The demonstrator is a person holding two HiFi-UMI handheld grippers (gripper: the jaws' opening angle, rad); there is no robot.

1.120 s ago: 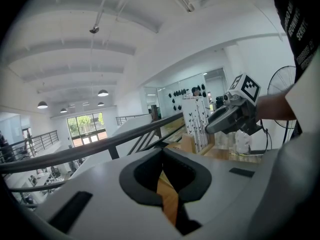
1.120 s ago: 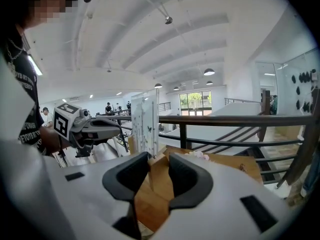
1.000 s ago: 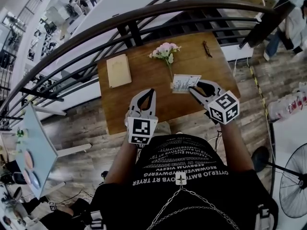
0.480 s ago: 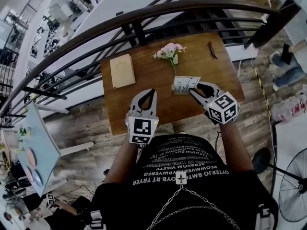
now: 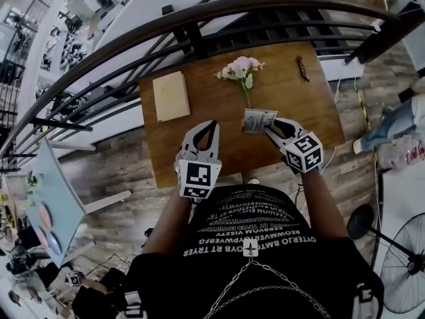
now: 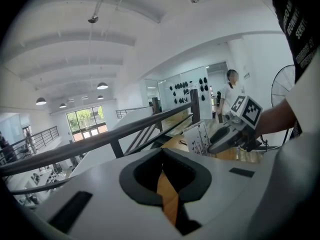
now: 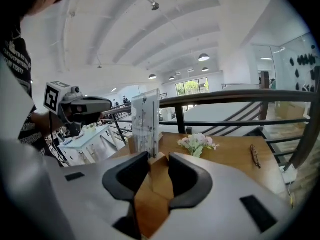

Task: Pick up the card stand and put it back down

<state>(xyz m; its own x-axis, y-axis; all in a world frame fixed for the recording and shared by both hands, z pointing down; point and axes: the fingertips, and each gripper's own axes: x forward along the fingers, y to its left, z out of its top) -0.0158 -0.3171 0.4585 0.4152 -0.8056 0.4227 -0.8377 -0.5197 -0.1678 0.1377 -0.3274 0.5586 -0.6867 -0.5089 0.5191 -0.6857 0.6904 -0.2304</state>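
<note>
— Leftward went the one clear, wooden-based card stand [image 5: 257, 119] since a second earlier.
— Yes; your right gripper [image 5: 269, 126] had clamped its base over the brown wooden table [image 5: 199, 141], while your left gripper [image 5: 211, 123] was closed, empty.

shirt [image 5: 252, 228]: black, white lettering | left tool [image 5: 212, 123], right tool [image 5: 269, 128]: white, black-lined

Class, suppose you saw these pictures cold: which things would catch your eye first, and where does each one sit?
The right gripper draws the eye first, its jaws closed on the base of a printed card stand, right of the middle of the wooden table. Next comes the pink flower sprig lying toward the table's far side, with the curved dark railing sweeping just beyond it.
</note>
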